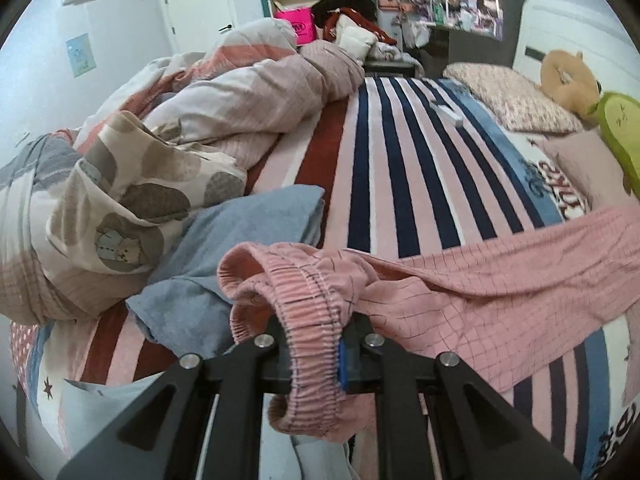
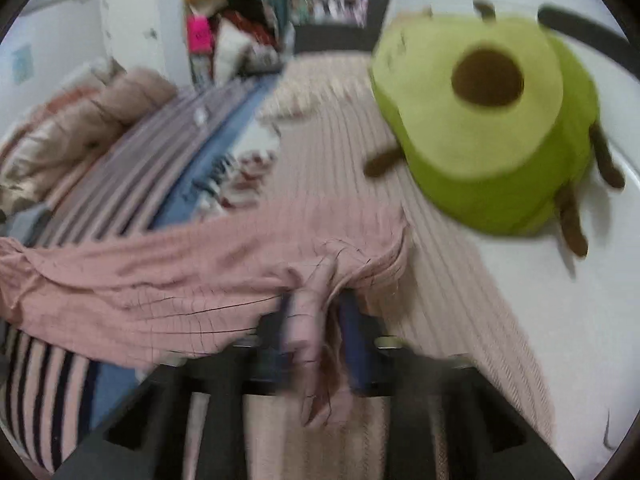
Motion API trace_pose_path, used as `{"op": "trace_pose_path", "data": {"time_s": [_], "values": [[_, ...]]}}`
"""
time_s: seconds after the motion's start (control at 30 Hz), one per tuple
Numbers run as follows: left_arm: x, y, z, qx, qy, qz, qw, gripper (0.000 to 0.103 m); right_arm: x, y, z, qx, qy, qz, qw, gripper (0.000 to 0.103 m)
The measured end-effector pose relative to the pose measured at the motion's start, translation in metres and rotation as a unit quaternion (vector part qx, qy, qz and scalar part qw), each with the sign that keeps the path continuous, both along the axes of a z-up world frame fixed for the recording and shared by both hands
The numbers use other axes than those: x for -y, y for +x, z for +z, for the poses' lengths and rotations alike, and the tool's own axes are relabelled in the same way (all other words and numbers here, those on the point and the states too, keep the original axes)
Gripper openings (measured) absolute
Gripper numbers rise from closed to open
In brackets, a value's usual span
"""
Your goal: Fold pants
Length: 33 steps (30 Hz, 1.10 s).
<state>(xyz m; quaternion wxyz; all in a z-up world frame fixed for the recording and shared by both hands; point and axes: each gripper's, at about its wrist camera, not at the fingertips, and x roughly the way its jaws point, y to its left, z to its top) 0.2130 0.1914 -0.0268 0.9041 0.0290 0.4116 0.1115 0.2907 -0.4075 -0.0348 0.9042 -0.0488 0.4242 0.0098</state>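
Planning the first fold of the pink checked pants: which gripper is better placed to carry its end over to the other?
Probably the right gripper: it holds the light leg end of the pink checked pants, which looks easier to carry. The left gripper is shut on the bulky elastic waistband, a good anchor on the striped bedsheet.

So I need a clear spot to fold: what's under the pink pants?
Striped bedding shows beneath the pants; a blue cloth lies beside the waistband. Anything directly under them is covered.
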Motion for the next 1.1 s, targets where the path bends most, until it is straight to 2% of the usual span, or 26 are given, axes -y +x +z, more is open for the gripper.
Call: {"op": "trace_pose_path", "data": {"time_s": [0.03, 0.13, 0.2, 0.27, 0.3, 0.33, 0.4, 0.6, 0.77, 0.9, 1.1], "values": [[0.002, 0.0, -0.002, -0.001, 0.005, -0.003, 1.0, 0.01, 0.003, 0.002, -0.007, -0.004, -0.003, -0.004, 1.0, 0.069], [0.004, 0.0, -0.007, -0.003, 0.004, -0.005, 1.0, 0.01, 0.009, 0.012, -0.033, -0.053, 0.022, -0.006, 0.998, 0.07], [0.004, 0.002, -0.011, -0.009, 0.006, -0.003, 0.9999, 0.01, 0.009, 0.015, -0.04, -0.049, 0.029, 0.0, 0.998, 0.073], [0.003, 0.003, -0.015, -0.015, 0.004, 0.001, 0.9999, 0.01, 0.001, 0.018, -0.043, -0.042, 0.04, 0.025, 0.998, 0.053], [0.003, 0.004, -0.017, -0.017, 0.001, 0.003, 0.9999, 0.01, -0.004, 0.018, -0.044, -0.04, 0.042, 0.037, 0.998, 0.031], [0.003, 0.004, -0.018, -0.018, 0.0, 0.003, 0.9998, 0.01, -0.011, 0.016, -0.045, -0.036, 0.034, 0.046, 0.998, 0.018], [0.004, 0.005, -0.021, -0.019, 0.002, 0.002, 0.9998, 0.01, -0.025, 0.013, -0.043, -0.02, 0.013, 0.07, 0.997, 0.006], [0.006, -0.002, -0.012, 0.0, -0.003, -0.003, 1.0, 0.01, -0.03, -0.01, -0.02, 0.044, 0.025, 0.071, 0.996, 0.004], [0.002, -0.013, 0.01, 0.03, -0.008, 0.0, 0.9995, 0.01, -0.027, -0.036, 0.012, 0.091, 0.034, 0.06, 0.993, 0.004], [0.001, -0.029, 0.029, 0.051, -0.011, -0.002, 0.9986, 0.01, -0.026, -0.064, 0.036, 0.11, 0.028, 0.059, 0.992, 0.003], [0.001, -0.072, 0.054, 0.065, -0.041, -0.015, 0.9969, 0.01, -0.011, -0.124, 0.062, 0.111, 0.011, 0.033, 0.993, 0.003]]}}
